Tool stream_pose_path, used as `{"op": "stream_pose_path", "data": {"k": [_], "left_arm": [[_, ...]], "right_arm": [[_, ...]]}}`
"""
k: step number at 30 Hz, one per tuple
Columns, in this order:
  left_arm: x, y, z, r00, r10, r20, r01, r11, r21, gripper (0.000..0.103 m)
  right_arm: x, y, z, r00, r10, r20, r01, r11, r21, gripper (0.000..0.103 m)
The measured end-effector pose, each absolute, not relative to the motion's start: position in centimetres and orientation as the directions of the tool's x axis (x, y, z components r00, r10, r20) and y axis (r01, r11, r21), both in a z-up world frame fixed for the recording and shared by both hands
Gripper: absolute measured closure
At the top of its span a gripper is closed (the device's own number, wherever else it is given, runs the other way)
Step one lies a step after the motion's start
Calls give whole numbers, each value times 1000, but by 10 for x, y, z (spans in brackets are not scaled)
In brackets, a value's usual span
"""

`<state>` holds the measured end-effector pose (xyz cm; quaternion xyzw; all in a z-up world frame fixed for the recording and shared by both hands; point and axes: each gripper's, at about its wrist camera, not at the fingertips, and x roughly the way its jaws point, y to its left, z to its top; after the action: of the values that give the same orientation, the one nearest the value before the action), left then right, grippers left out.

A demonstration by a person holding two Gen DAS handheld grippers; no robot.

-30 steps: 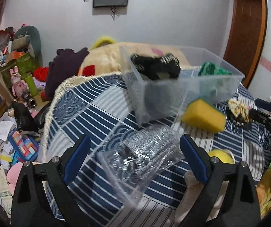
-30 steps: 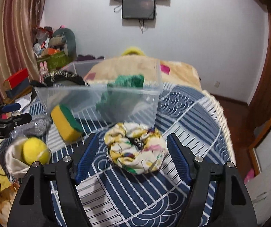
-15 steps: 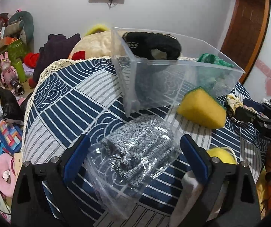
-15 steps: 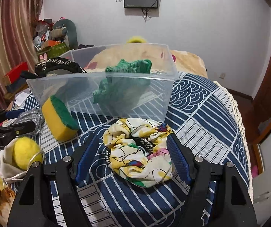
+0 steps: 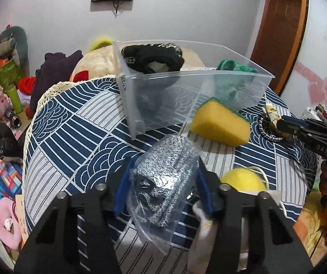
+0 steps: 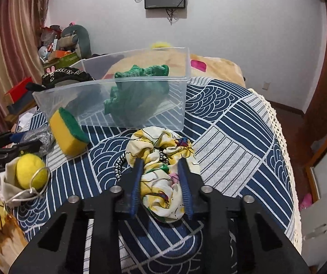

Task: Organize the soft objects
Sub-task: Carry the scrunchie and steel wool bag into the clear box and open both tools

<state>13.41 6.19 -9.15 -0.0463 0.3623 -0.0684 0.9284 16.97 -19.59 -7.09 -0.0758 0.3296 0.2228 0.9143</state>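
Both grippers are engaged on the patterned tablecloth [image 6: 231, 137], near side of the clear plastic bin [image 5: 186, 77]. The left gripper [image 5: 163, 182] is clamped on the bagged grey knit [image 5: 163, 178]; its blue pads press the bag from both sides. The right gripper [image 6: 161, 182] is pinched on the floral scrunchie [image 6: 163, 159], which rests on the cloth just beside the bin's near wall.

Recommended handling: lift each item straight up until it clears the bin rim before moving far, and release only once it is over open floor inside. The slack film of the bag may slip, so the grip should bear on the knit itself. The yellow sponge [image 5: 220, 125], leaning at the bin wall, should be avoided in passing.

Limits of view: the bag's near end is cut off by the gripper body. A black-and-white cord [image 6: 120, 166] lies under the scrunchie, and it is possibly attached; this cannot be confirmed. The bin's contents, a black item [image 5: 154, 57] and a green cloth [image 6: 138, 91], are only partly visible.
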Motion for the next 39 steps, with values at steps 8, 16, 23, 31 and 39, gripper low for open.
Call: {"op": "stream_pose_path", "data": {"k": [8, 16, 23, 31, 39], "left_arm": [[118, 56, -74, 767, -128, -629, 104, 992, -74, 69], [107, 61, -49, 808, -118, -577, 84, 993, -85, 70], [104, 57, -24, 843, -110, -527, 89, 994, -65, 70], [111, 48, 7, 882, -126, -455, 106, 992, -69, 70], [137, 43, 25, 900, -139, -414, 108, 989, -96, 70]], "right_arm": [[162, -204, -65, 709, 336, -621, -439, 899, -15, 91], [153, -224, -45, 749, 342, -568, -410, 912, 9, 92], [149, -216, -19, 780, 365, -508, -429, 903, -10, 92], [155, -193, 4, 798, 404, -447, -468, 883, -37, 92], [166, -168, 15, 803, 428, -415, -492, 869, -56, 92]]}}
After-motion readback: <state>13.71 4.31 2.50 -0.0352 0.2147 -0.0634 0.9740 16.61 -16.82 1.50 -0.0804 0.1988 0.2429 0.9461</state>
